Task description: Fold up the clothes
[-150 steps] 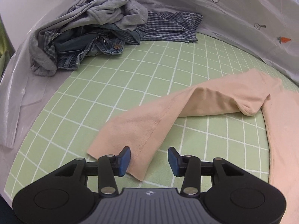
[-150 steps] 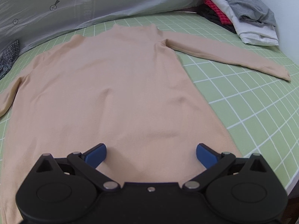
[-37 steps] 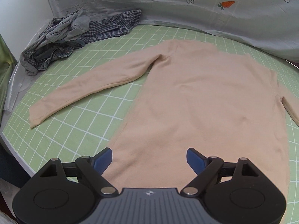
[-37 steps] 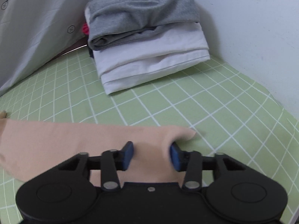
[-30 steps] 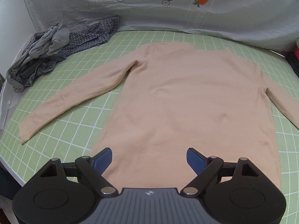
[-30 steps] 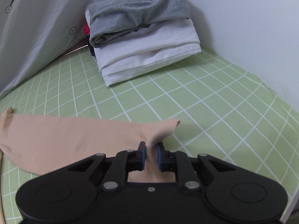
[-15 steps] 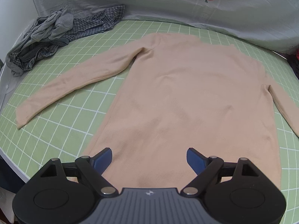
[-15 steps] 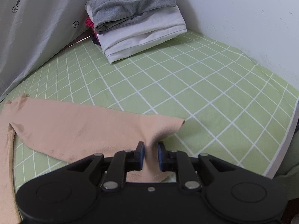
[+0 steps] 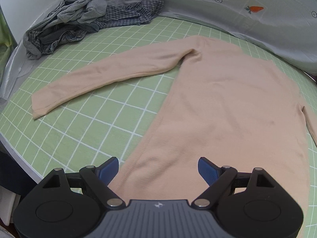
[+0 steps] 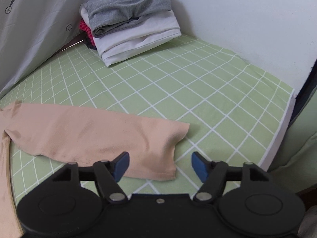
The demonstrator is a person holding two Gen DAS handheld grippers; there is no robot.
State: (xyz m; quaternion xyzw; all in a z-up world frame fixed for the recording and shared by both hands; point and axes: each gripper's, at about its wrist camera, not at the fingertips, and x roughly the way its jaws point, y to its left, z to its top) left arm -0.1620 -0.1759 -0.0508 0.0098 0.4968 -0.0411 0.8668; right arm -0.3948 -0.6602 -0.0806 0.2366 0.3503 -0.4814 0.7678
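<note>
A peach long-sleeved top (image 9: 227, 103) lies flat on the green checked sheet (image 9: 83, 130), its left sleeve (image 9: 111, 77) stretched out to the left. My left gripper (image 9: 158, 167) is open and empty above the top's hem. The right sleeve (image 10: 95, 134) lies flat on the sheet in the right wrist view, its cuff just in front of my right gripper (image 10: 159, 164), which is open and empty.
A heap of unfolded grey, denim and checked clothes (image 9: 79, 23) sits at the far left. A folded stack of grey and white clothes (image 10: 130, 23) stands by the white wall. A grey carrot-print sheet (image 9: 237, 4) hangs behind. The bed edge (image 10: 277, 136) runs at the right.
My right gripper has opened and let go of the right sleeve's cuff, which now lies flat. My left gripper has turned slightly left, still open above the hem.
</note>
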